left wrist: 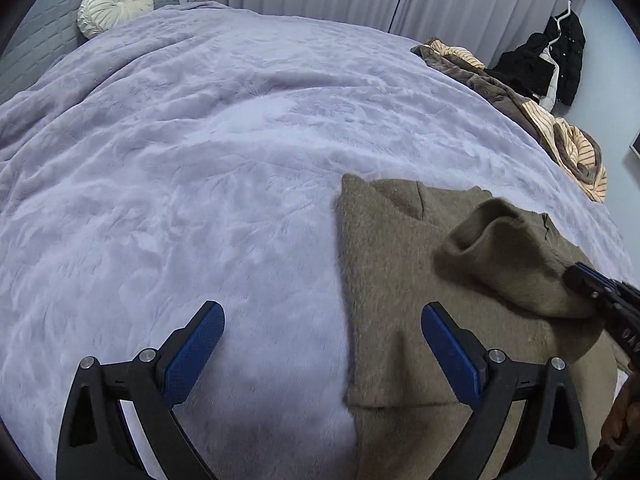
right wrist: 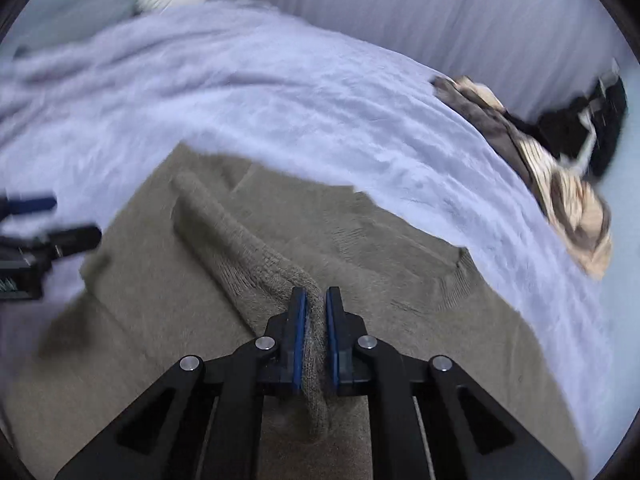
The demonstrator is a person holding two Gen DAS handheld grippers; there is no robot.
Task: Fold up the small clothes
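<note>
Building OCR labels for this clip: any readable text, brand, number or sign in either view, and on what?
No text reads clearly.
Right claw: pale marks on its black body, too small and distorted to read.
Olive sweater, lavender blanket, black jacket: no print visible.

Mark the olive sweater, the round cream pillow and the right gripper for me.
olive sweater (left wrist: 384,280): left wrist view, on its flat body lying on the blanket.
round cream pillow (left wrist: 115,7): left wrist view, on its pleated face.
right gripper (right wrist: 316,312): right wrist view, midway between fingertips, shut on a sweater fold.
</note>
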